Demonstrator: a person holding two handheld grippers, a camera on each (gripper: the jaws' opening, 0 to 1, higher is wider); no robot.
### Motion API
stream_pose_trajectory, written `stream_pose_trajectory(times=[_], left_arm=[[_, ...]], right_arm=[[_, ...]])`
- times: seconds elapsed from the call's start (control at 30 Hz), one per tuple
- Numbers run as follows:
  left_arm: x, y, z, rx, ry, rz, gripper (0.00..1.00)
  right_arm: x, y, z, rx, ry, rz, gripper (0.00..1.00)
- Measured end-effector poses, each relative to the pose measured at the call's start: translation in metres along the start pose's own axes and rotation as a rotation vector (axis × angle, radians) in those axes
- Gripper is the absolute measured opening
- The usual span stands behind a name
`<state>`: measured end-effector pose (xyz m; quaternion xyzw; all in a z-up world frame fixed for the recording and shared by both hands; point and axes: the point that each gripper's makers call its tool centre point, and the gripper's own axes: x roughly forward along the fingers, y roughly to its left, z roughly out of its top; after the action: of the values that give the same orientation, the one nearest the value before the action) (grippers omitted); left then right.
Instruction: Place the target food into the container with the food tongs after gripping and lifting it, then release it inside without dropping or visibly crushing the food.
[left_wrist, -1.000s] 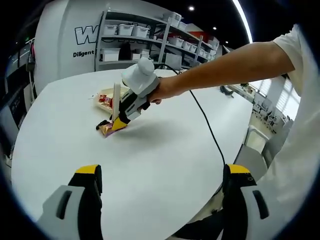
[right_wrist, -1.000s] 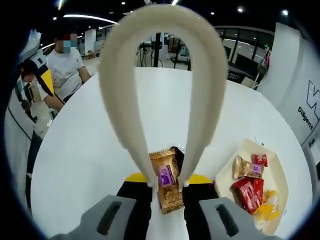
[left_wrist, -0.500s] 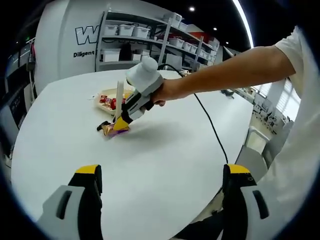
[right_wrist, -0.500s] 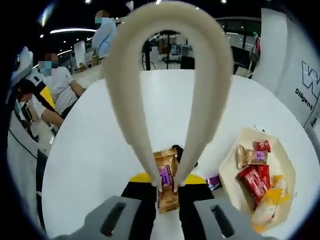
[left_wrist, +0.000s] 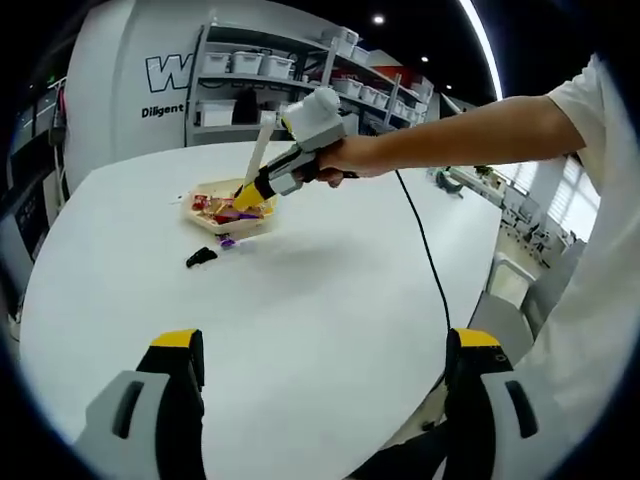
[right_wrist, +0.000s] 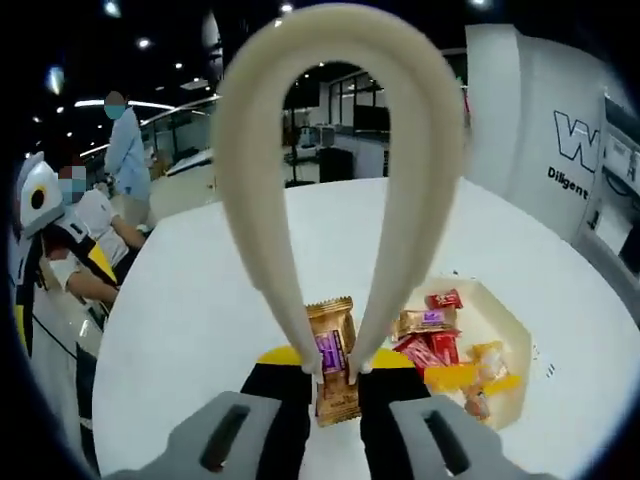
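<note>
A matt, cream-coloured plastic pair of food tongs (right_wrist: 340, 150) is seen, pressed against a glossy, crinkled gold foil snack wrapper (right_wrist: 333, 352). A smooth, pale cream plastic tray (right_wrist: 505, 335) is filled with shiny red and gold foil packets (right_wrist: 432, 342). The round white table top (left_wrist: 320, 300) is smooth with a faint sheen.

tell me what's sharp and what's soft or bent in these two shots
Right gripper view: the tongs loom close, pale and soft-edged, while the gold candy pinched at their tips reads sharp; the tray is clear. Left gripper view: fisheye curves the table edge and shelves; the right gripper looks crisp, its shadow faint under ceiling lights.
</note>
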<state>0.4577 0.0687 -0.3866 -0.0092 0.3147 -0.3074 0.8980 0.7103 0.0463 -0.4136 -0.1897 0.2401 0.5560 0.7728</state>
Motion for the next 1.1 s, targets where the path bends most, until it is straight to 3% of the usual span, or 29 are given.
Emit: stream_pose_trajectory(times=[0.2, 0.5, 1.1], left_arm=[[0.001, -0.002, 0.000, 0.000, 0.000, -0.005, 0.99], [0.003, -0.003, 0.000, -0.004, 0.005, -0.002, 0.99], [-0.001, 0.005, -0.001, -0.020, 0.006, 0.025, 0.99]], right_arm=[[-0.006, -0.041, -0.016, 0.015, 0.065, -0.078, 0.11], [0.002, -0.036, -0.036, -0.034, 0.133, -0.093, 0.12], [0.020, -0.047, -0.044, -0.074, 0.198, -0.137, 0.17]])
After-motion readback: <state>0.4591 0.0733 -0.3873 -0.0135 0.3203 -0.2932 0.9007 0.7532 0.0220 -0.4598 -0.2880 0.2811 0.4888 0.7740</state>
